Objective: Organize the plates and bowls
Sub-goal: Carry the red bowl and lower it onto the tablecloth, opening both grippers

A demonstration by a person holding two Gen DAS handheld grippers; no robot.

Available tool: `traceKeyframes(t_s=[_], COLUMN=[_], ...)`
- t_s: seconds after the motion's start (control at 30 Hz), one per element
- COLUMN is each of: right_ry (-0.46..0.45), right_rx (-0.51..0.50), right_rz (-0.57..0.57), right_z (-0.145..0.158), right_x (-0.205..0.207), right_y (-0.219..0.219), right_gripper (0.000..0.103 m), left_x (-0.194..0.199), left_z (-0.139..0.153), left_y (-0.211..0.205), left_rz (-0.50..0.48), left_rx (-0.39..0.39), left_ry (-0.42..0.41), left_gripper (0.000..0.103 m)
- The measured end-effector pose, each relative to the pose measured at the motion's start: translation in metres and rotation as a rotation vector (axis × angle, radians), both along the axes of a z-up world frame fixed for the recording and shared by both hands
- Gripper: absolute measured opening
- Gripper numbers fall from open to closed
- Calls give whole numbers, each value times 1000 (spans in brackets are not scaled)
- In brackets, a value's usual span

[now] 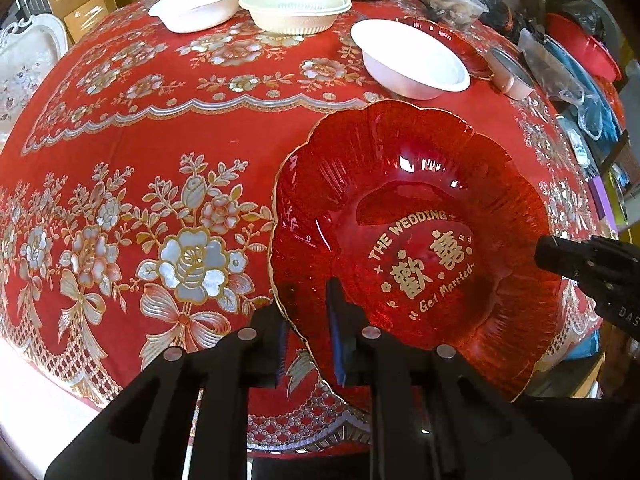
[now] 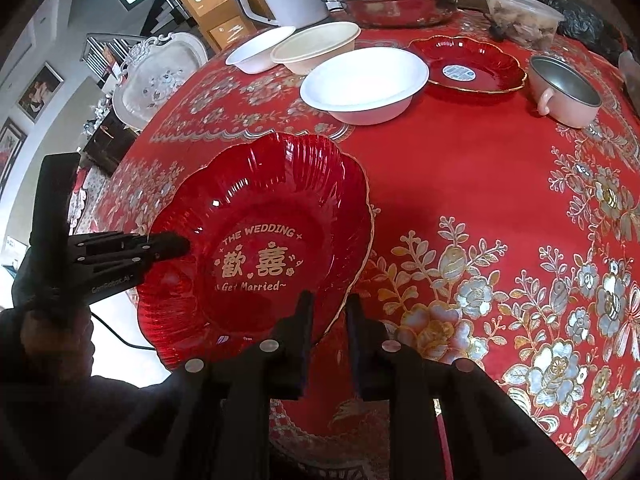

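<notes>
Red plate (image 1: 412, 248) is pinched at both sides: my left claw (image 1: 308, 320) clamps its near-left rim, my right claw (image 2: 330, 316) its near-right rim. It hangs tilted over the surface (image 1: 160, 128); its twin plate (image 2: 468, 64) lies ahead, beyond the white bowl (image 2: 364, 84).

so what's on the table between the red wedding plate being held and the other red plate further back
A white bowl sits between the held red wedding plate and the far red plate, nearly touching the far one. The right wrist view shows it best.
</notes>
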State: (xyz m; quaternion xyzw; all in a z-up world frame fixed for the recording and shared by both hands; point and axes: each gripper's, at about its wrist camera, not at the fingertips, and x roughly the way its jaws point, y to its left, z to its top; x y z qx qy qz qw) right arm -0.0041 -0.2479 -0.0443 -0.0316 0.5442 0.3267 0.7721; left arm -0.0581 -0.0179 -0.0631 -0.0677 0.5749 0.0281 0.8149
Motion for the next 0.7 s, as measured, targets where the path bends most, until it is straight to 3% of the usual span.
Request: traceKeyframes(t_s=[0.4,0.5,0.57,0.63,0.7], right_ry=[-21,-30,-39,-46,-75], right_rx=[21,26,32,36,12], right_rz=[-37,-49,-63,-85,-126], right_z=[5,7,9,11,14], right_x=[-1,0,1,4,7], right_y=[-8,-11,-13,-17,-22], right_gripper=[23,30,42,55,62], left_x=[-1,-2,-3,-4,-4], left_z=[5,11,15,18,24], left_y=[8,13,15,18,22], left_rz=[39,59,71,92,106], left_rx=[-9,-21,-35,-40,-47], left_ry=[-30,-64,-86,-108,-145], left_gripper=[16,16,21,48,49])
